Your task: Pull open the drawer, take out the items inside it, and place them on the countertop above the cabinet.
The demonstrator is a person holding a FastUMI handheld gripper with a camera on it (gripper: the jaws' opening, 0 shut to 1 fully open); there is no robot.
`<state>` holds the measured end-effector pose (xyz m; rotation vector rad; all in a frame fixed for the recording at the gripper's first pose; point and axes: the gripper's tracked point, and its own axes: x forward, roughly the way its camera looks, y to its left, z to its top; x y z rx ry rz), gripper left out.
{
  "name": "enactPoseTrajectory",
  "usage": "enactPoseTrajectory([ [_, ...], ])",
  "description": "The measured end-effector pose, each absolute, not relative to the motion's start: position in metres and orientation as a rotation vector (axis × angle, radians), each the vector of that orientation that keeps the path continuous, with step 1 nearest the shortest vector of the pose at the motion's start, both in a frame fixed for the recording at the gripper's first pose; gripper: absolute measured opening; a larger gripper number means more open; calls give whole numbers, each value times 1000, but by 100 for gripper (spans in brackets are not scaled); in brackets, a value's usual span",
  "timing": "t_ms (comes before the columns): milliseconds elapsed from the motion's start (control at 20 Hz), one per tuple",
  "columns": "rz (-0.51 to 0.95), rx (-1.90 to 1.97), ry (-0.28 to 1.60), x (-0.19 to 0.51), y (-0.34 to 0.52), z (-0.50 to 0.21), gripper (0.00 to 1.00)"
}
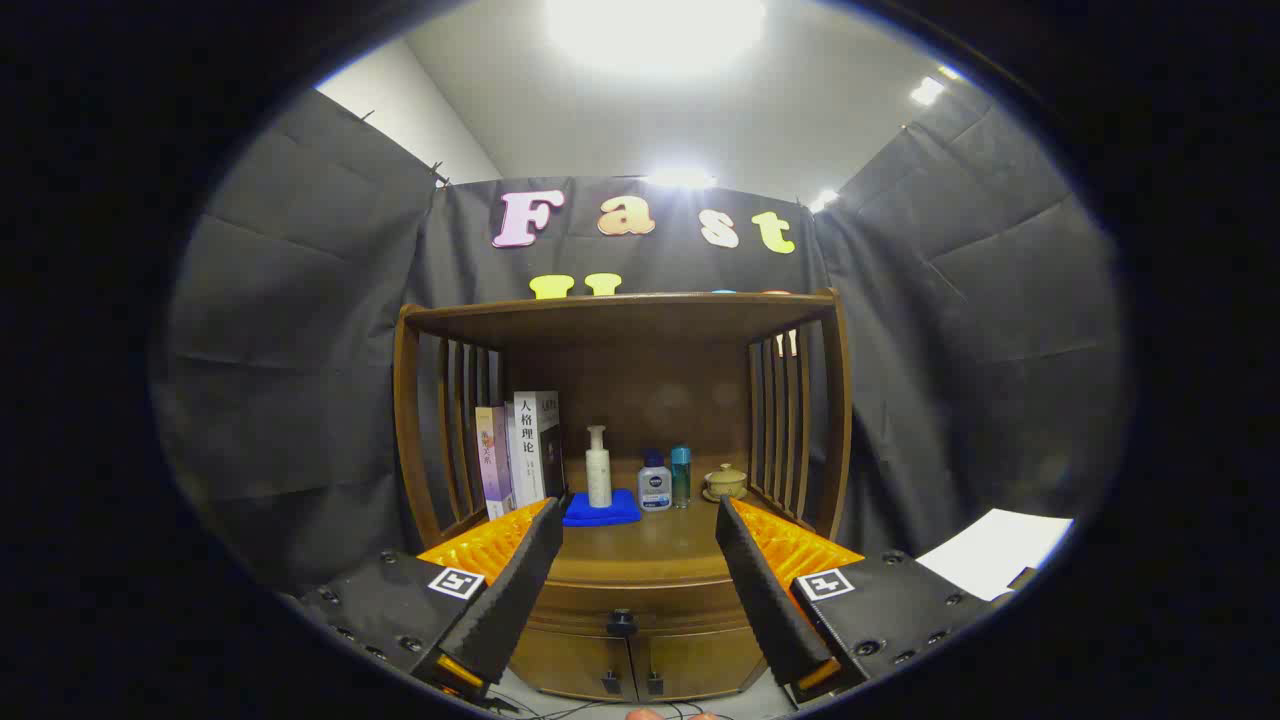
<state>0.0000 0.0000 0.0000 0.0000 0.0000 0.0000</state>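
Parted jaws before closed, dark-knobbed drawer (622,603)

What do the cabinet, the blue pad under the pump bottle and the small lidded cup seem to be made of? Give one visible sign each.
Cabinet: looks like wood with a brown, slightly glossy finish; light reflects off the countertop.
Blue pad: probably folded cloth; soft, matte, rounded edges.
Lidded cup: likely glazed ceramic; pale and smooth, though too small to be sure.
The hand-held gripper is open, its fingers apart in front of the drawer knob.
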Motion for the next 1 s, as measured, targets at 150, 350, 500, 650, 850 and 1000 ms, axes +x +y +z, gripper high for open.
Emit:
enactPoseTrajectory([
  [150,18,5,19,5,1,-14,98],
  [350,8,16,29,9,-6,-22,98],
  [500,6,36,36,12,-8,-27,97],
  [650,7,38,45,15,-7,-31,97],
  [850,-3,35,57,17,-9,-37,97],
  [1000,-5,36,58,19,-10,-40,97],
])
